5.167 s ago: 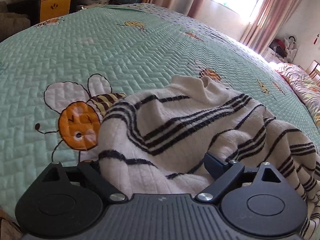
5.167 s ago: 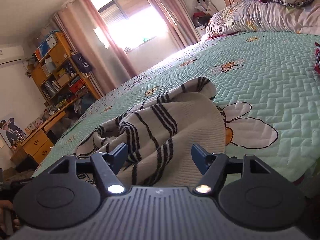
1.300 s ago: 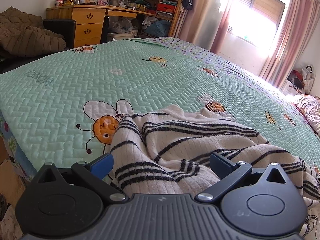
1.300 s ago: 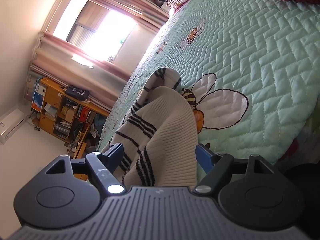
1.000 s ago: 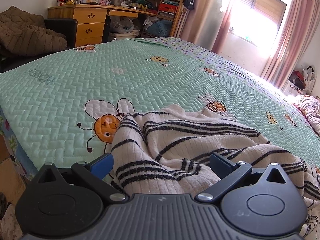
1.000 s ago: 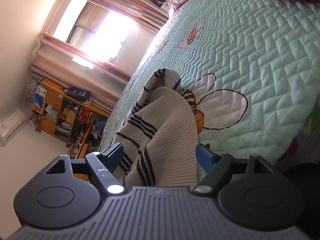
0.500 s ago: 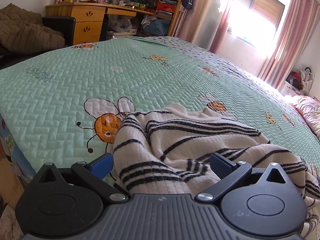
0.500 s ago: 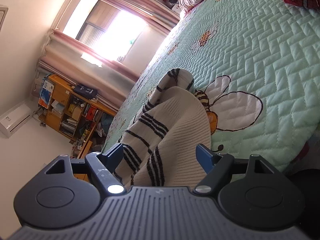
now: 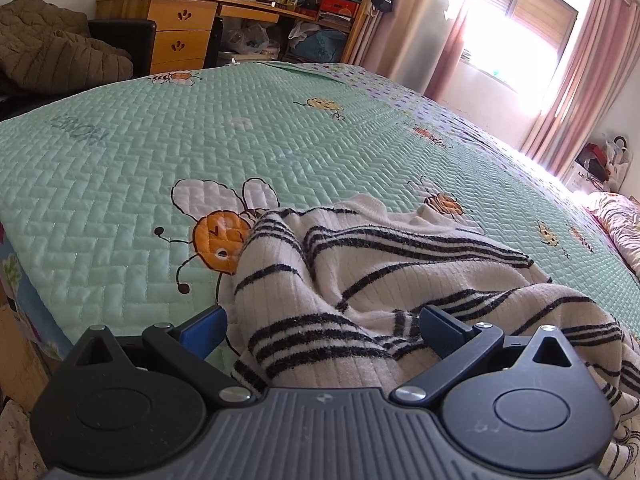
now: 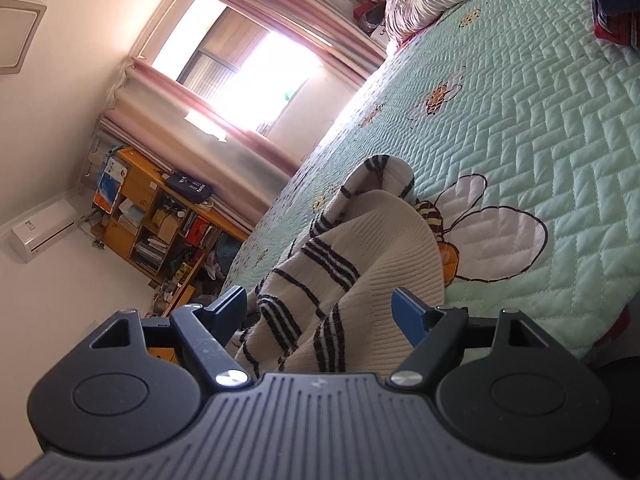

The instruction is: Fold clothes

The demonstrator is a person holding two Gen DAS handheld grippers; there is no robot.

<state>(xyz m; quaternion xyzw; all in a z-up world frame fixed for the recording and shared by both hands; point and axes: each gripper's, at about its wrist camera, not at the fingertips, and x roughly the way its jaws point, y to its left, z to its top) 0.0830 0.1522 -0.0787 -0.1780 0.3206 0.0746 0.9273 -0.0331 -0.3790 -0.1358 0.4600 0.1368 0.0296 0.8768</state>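
A crumpled cream knit sweater with black stripes (image 9: 372,280) is being straddled by the left gripper (image 9: 320,326) and right gripper (image 10: 318,306), jaws wide, unclamped; it is bunched on the mint-green quilted bee-print bedspread (image 9: 160,152) at six o'clock.

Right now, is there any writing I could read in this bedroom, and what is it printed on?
"HONEY", stitched on the green bee quilt; it appears upside down in the left wrist view, and I read it with some doubt.
White bag or box by the curtain: "LE", the rest cut off.
Books and boxes on the wooden bookshelf: too small to read.
Air conditioner label: too small to read.
Striped sweater: no text.
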